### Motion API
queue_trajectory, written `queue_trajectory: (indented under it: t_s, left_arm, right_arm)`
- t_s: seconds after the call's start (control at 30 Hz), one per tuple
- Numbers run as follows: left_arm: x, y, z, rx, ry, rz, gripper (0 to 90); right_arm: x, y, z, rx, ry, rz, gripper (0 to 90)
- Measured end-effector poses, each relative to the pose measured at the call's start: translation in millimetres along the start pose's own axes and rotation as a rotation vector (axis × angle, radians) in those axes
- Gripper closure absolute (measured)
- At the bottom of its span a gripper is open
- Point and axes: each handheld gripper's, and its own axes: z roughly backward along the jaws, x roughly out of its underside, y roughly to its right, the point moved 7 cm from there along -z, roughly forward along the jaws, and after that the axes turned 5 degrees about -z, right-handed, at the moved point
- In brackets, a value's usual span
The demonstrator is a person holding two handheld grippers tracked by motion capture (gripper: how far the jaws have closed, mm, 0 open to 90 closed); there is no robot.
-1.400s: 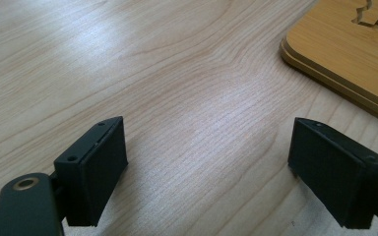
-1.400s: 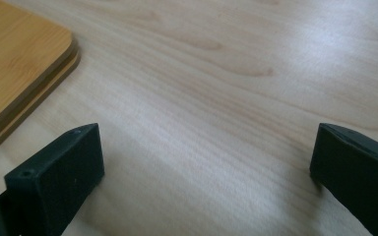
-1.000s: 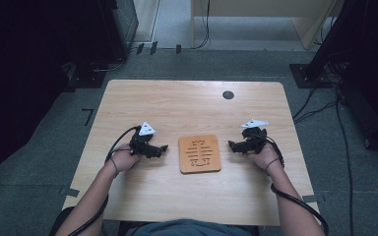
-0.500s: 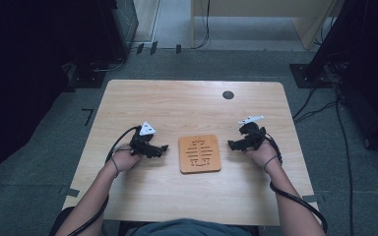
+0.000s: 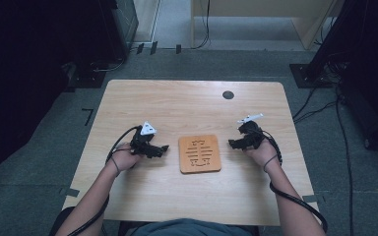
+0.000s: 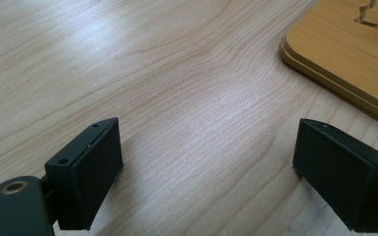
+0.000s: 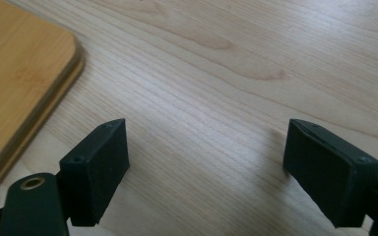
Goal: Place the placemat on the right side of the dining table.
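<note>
A square wooden board (image 5: 200,153) with cut-out slots lies flat at the middle of the table. My left gripper (image 5: 162,148) rests just left of it, open, with bare tabletop between its jaws (image 6: 204,162); the board's corner (image 6: 344,54) shows at the upper right of the left gripper view. To the board's right my right gripper (image 5: 232,143) is held low over the table, also open and holding nothing (image 7: 204,167). The board's rounded corner (image 7: 19,83) lies at the left of the right gripper view.
The light wooden table (image 5: 177,105) has a round dark cable hole (image 5: 228,95) at the back right. Black cables trail from both grippers along the forearms. Dark equipment and stands surround the table on the grey floor.
The right gripper has shifted slightly left, toward the board, and tilted. The left gripper has stayed in place.
</note>
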Motion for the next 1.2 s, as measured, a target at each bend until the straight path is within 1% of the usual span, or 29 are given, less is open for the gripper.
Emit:
queue_trajectory:
  t_s: [0.1, 0.2, 0.27, 0.43, 0.53, 1.0, 1.1, 1.2]
  left_arm:
    - [-0.5, 2.2, 0.8, 0.001, -0.006, -0.001, 12.3]
    - [-1.0, 3.7, 0.7, 0.006, -0.009, -0.002, 12.4]
    - [-1.3, 4.1, 1.0, 0.009, -0.012, 0.004, 12.4]
    - [-1.8, 5.4, 2.1, 0.015, -0.025, 0.017, 12.5]
    - [-2.7, 7.5, 2.3, 0.024, -0.027, 0.022, 12.5]
    - [-4.0, 10.2, 4.2, 0.031, -0.026, 0.019, 12.6]
    - [-3.7, 10.2, 4.9, 0.029, -0.036, 0.027, 12.6]
    - [-5.4, 9.3, 6.3, 0.019, -0.03, 0.044, 12.6]
  right_arm:
    - [-0.5, -5.4, 2.1, -0.01, 0.001, 0.011, 19.1]
    - [-2.4, -9.6, 3.5, -0.02, 0.016, 0.018, 19.1]
    - [-2.4, -12.0, 3.9, -0.027, 0.016, 0.008, 19.1]
    - [-2.4, -15.5, 3.8, -0.043, 0.015, -0.002, 19.2]
    - [-2.2, -17.4, 3.7, -0.05, 0.01, 0.002, 19.2]
    - [-3.1, -27.4, 2.0, -0.077, 0.002, 0.019, 19.2]
    - [-4.0, -28.8, 1.1, -0.081, 0.003, 0.02, 19.1]
    - [-4.4, -30.7, 0.5, -0.086, 0.001, 0.028, 19.1]
